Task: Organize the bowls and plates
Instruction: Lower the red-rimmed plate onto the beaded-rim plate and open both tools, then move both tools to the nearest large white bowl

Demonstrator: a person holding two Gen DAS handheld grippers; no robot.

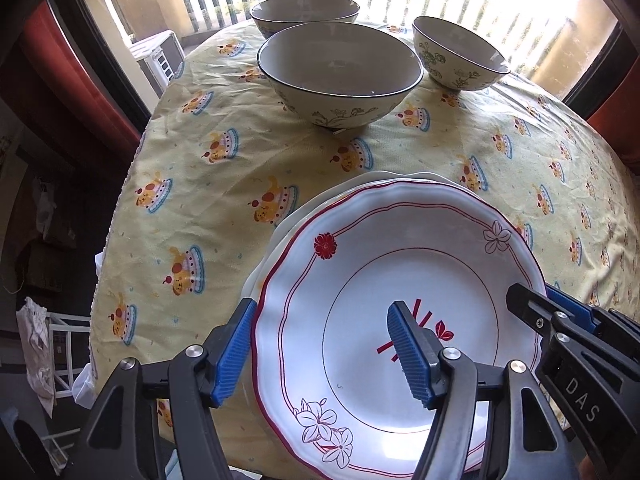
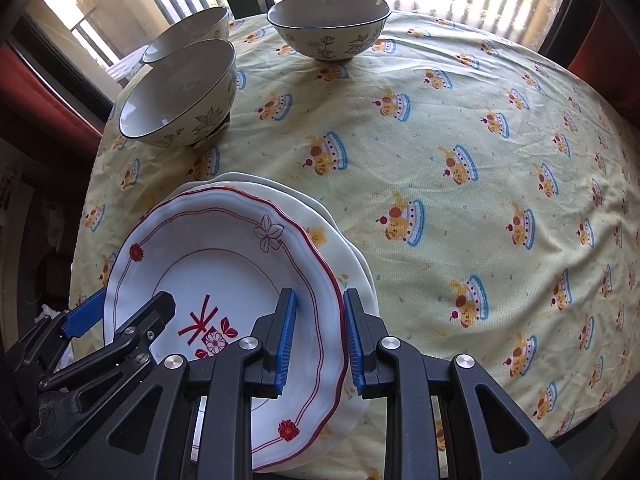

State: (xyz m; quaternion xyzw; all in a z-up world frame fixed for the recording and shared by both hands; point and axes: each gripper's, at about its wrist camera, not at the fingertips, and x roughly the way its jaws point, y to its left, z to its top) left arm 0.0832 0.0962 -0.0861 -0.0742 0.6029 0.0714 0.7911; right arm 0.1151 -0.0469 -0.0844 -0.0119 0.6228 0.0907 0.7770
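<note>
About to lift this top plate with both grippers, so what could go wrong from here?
1. The left gripper straddles the red-trimmed plate's rim loosely; the plate may slip.
2. The right gripper straddles two rims; the plate beneath may lift too.
3. The stack overhangs the table edge and could tip off.

- Top plate [image 1: 400, 264]: white, wavy dark red rim line, red and outlined flowers, a red mark at its centre.
- Plate beneath [image 2: 320, 216]: cream.
- Three bowls [image 1: 340, 68] beyond the plates: cream, dark rims, green-grey flower sprigs outside.
- Cloth [image 2: 460, 120]: pale yellow, with orange puppies in blue-trimmed cakes.
- Gripper pads [image 1: 234, 350]: blue, ribbed, on black arms.
</note>
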